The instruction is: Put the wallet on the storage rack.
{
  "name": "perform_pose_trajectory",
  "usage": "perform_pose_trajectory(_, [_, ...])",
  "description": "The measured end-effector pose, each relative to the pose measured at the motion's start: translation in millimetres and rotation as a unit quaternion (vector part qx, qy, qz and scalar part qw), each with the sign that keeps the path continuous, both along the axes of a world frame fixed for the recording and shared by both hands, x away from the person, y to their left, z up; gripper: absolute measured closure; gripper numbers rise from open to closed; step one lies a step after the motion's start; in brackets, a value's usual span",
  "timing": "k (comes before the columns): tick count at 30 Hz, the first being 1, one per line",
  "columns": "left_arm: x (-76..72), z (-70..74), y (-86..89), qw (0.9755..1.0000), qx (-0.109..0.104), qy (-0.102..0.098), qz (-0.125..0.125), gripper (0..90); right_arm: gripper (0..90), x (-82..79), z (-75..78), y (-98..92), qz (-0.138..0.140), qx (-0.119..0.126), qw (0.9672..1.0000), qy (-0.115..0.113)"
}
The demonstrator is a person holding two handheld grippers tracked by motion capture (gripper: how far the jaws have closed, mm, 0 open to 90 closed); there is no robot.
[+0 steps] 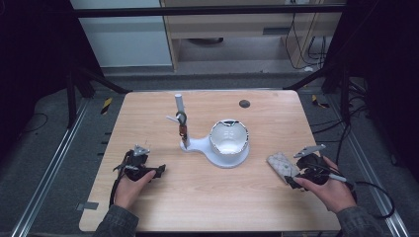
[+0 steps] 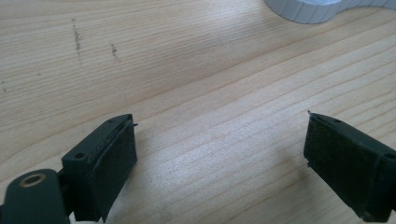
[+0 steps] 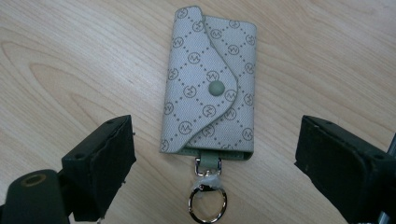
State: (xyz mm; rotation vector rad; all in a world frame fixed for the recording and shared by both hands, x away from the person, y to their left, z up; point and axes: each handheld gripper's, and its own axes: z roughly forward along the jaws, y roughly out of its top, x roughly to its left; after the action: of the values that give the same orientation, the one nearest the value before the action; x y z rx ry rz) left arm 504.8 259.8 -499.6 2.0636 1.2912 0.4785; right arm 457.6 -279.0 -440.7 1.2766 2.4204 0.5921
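Note:
A pale grey key pouch (image 3: 210, 88) with a printed pattern, a green snap and a metal ring (image 3: 208, 203) lies flat on the wooden table (image 1: 197, 197), also seen at the right as the pouch (image 1: 281, 165). My right gripper (image 3: 217, 137) is open, with the pouch's lower end between its jaws and neither pad touching it. In the high view the right gripper (image 1: 292, 180) sits just right of the pouch. My left gripper (image 2: 222, 154) is open over bare wood with nothing between its jaws. That left gripper (image 1: 158, 171) rests at the table's left.
A white stand (image 1: 197, 145) in the table's middle carries an upright post (image 1: 179, 104) with a small dark clip (image 1: 182, 129) hanging on it, and a white bowl (image 1: 229, 138). Its base edge (image 2: 308, 9) lies ahead of the left gripper. A dark round spot (image 1: 244, 103) marks the far side.

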Motion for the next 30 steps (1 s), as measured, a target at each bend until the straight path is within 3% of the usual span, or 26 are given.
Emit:
perform_pose_trajectory(7, [0.4, -1.8, -2.2, 1.0000, 0.007, 0.001, -0.001, 5.0, 10.6, 5.7, -0.7, -2.5, -0.007, 0.000, 0.9997, 0.022])
perform_pose_trajectory(13, [-1.0, -5.8, -1.6, 0.9996, 0.020, -0.018, 0.001, 4.1, 13.0, 12.3, -4.2, -0.3, -0.006, -0.005, 0.9993, 0.038])
perform_pose_trajectory(18, [-2.0, -8.5, -2.1, 0.9995, 0.017, -0.028, 0.001, 1.5, 14.9, 17.2, -4.6, 2.9, -0.008, -0.008, 0.9988, 0.047])
perform_pose_trajectory(30, [-2.0, -8.6, -2.4, 0.9994, 0.017, -0.028, 0.001, 1.2, 17.7, 25.3, -14.7, 8.9, -0.022, -0.022, 0.9963, 0.080])
